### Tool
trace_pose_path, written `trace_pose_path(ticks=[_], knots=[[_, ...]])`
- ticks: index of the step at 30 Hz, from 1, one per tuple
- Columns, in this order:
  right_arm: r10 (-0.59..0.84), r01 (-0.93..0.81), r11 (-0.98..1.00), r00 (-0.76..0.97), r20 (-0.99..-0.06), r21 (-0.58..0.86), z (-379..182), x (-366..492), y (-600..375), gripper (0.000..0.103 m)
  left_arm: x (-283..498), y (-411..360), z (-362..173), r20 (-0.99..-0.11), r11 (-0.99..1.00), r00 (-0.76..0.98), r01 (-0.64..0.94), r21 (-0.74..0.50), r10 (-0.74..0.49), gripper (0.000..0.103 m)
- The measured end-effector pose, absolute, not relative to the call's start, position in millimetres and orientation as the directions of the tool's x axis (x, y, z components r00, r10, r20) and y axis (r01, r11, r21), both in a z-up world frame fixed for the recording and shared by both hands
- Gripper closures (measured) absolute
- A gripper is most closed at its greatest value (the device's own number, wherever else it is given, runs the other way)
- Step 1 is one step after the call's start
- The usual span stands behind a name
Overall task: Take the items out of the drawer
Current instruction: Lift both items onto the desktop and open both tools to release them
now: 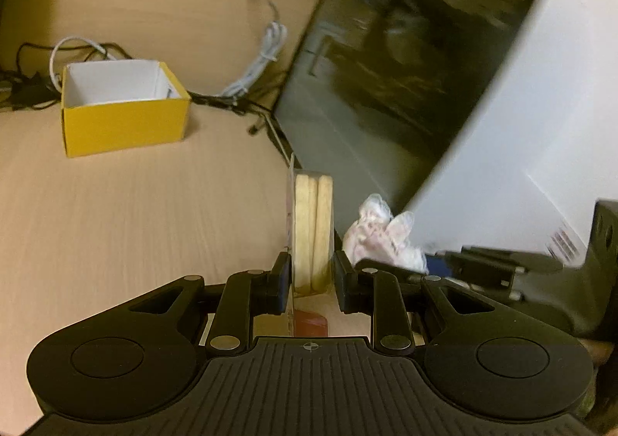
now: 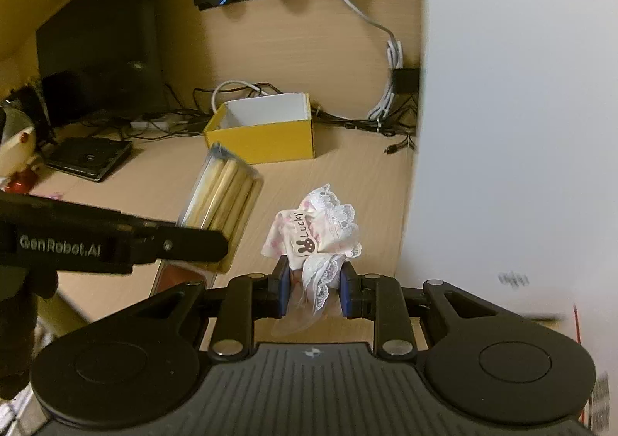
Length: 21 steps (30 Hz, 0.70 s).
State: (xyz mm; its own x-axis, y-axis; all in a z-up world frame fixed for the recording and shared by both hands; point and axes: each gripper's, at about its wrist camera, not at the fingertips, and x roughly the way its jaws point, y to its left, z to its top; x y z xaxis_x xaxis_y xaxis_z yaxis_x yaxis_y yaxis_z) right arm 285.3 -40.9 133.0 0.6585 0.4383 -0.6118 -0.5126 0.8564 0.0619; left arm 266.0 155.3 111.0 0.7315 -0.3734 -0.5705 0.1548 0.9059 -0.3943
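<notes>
Gripping sticks pack [image 1: 313, 231] (left tongs [image 1: 311, 277]).

A clear plastic pack of pale wooden sticks [image 1: 313, 231] stands on edge between two blue-padded jaws, its long side running away from the camera and its flat backing card on the left; a red-brown label shows at its near end. From the right wrist view the same pack [image 2: 224, 192] is raised above the wooden desk, tilted, with the sticks lying side by side inside. Beside it, a small bundle of white lace and pink-printed fabric [image 2: 316, 235] in clear wrap is pinched at its lower end, the frilled edges fanning upward; a tag with a rabbit and the word "Lucky" faces the camera
</notes>
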Motion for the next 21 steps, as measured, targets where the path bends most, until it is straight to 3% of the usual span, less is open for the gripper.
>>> trace_pose_path(ticks=[2, 4, 6, 9, 13, 21], knots=[[0.413, -0.508, 0.861, 0.673, -0.613, 0.022, 124.5, 299.6, -25.7, 0.076, 287.2, 162.5, 90.7, -0.581, 0.901, 0.722, 0.141, -0.409, -0.377, 0.076], [0.373, -0.485, 0.874, 0.679, -0.632, -0.004, 111.0, 312.2, -13.1, 0.059, 309.1, 166.1, 62.4, -0.666, 0.921, 0.665, 0.089, -0.379, -0.338, 0.077], [0.292, -0.446, 0.893, 0.683, -0.669, -0.065, 95.7, 321.4, 4.1, 0.052, 315.6, 167.5, 43.7, -0.696, 0.946, 0.658, 0.082, -0.313, -0.287, 0.072], [0.289, -0.448, 0.892, 0.673, -0.680, -0.064, 84.6, 311.3, 3.0, 0.043, 311.3, 169.5, 36.9, -0.681, 0.953, 0.676, 0.108, -0.285, -0.280, 0.071], [0.276, -0.445, 0.892, 0.681, -0.678, -0.083, 81.9, 288.0, -9.1, 0.040, 303.5, 174.6, 44.1, -0.655, 0.962, 0.715, 0.096, -0.255, -0.245, 0.071], [0.226, -0.382, 0.920, 0.700, -0.678, -0.087, 79.8, 227.6, -74.1, 0.016, 244.1, 170.2, 81.3, -0.589, 0.973, 0.779, 0.125, -0.194, -0.217, 0.071]])
